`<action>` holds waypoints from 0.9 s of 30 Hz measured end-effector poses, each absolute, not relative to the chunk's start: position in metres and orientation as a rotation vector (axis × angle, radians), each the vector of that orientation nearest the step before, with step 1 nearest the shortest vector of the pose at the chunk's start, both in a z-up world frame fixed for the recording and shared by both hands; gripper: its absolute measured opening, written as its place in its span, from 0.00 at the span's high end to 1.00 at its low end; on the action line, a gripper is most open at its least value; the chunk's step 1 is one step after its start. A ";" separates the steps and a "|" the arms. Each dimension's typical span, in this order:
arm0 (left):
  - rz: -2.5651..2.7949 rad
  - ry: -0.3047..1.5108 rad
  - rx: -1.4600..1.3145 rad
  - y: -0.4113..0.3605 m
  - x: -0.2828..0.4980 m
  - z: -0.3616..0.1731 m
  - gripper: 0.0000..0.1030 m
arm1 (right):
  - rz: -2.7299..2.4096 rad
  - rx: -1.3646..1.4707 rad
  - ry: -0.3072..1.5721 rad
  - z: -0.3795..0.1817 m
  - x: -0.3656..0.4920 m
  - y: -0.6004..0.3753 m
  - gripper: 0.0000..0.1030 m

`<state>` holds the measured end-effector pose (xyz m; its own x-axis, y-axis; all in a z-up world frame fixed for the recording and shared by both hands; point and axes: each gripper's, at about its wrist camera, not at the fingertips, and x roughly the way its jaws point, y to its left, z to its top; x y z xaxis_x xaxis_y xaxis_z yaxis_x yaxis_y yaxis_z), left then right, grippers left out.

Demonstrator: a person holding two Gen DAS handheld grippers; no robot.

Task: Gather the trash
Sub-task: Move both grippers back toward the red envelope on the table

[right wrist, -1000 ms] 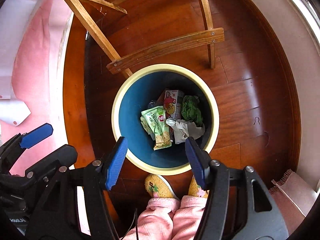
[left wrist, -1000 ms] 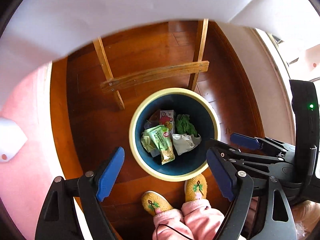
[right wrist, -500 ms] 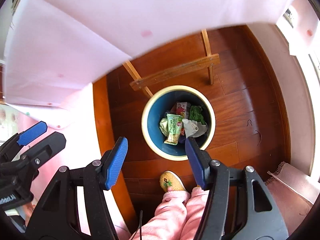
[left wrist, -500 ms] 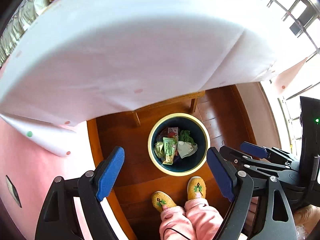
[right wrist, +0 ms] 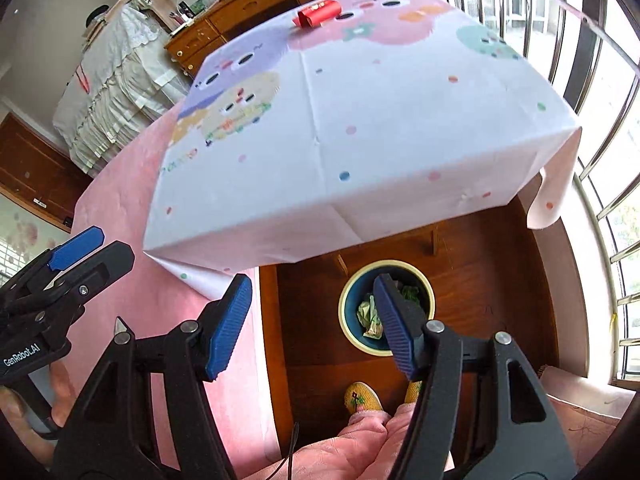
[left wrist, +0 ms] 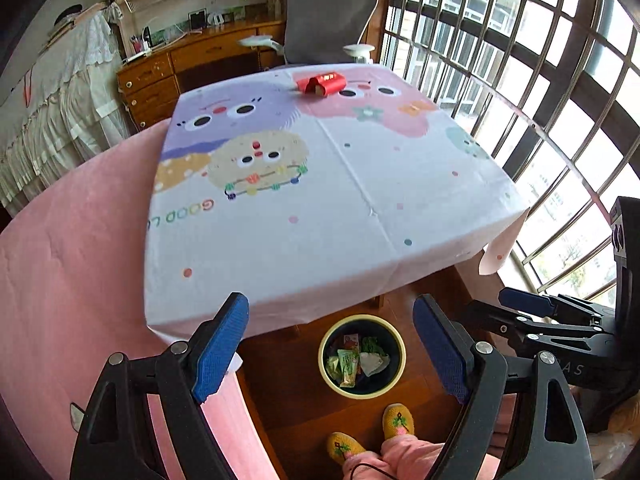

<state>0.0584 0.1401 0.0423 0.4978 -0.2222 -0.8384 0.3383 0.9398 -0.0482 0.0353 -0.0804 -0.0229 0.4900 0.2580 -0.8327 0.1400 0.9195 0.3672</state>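
A red wrapper (left wrist: 323, 83) (right wrist: 317, 15) lies at the far edge of the table, on a white cartoon-print cloth (left wrist: 320, 184) (right wrist: 340, 120). On the wooden floor below the table's near edge stands a round bin (left wrist: 362, 356) (right wrist: 345, 308) with a cream rim, dark blue inside. It holds green and white wrappers (left wrist: 348, 364) and a small carton. My left gripper (left wrist: 332, 348) is open and empty, high above the floor in front of the table. My right gripper (right wrist: 310, 320) is open and empty too, and its right finger hides part of the bin.
A pink bedspread (left wrist: 72, 260) lies left of the table. A grey office chair (left wrist: 330, 20) and a wooden desk (left wrist: 180, 64) stand behind it. Barred windows (left wrist: 520, 80) run along the right. The person's yellow slippers (left wrist: 396, 420) and pink trousers are beside the bin.
Both grippers have risen from just over the bin to above table height, still open. The tabletop and the red wrapper have come into view, and the bin looks much smaller.
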 end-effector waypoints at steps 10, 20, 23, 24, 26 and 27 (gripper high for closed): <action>-0.281 0.888 0.096 0.174 0.090 0.124 0.17 | 0.071 0.328 0.969 0.073 0.070 -0.082 0.40; -0.177 0.869 0.102 0.156 0.175 0.125 0.17 | 0.111 0.308 0.958 0.082 0.188 -0.109 0.40; -0.124 0.874 0.097 0.137 0.222 0.118 0.17 | 0.139 0.311 0.959 0.078 0.247 -0.129 0.40; -0.104 0.880 0.093 0.129 0.239 0.115 0.17 | 0.154 0.317 0.964 0.075 0.270 -0.136 0.40; -0.075 0.892 0.072 0.114 0.275 0.108 0.17 | 0.176 0.326 0.988 0.068 0.318 -0.152 0.40; -0.061 0.903 0.063 0.105 0.295 0.104 0.17 | 0.188 0.330 1.001 0.064 0.342 -0.159 0.40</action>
<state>0.2954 0.1049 0.1036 0.6181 -0.0267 -0.7856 0.0795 0.9964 0.0287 0.3425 -0.1594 0.0638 0.5292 0.3043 -0.7920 -0.0044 0.9345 0.3560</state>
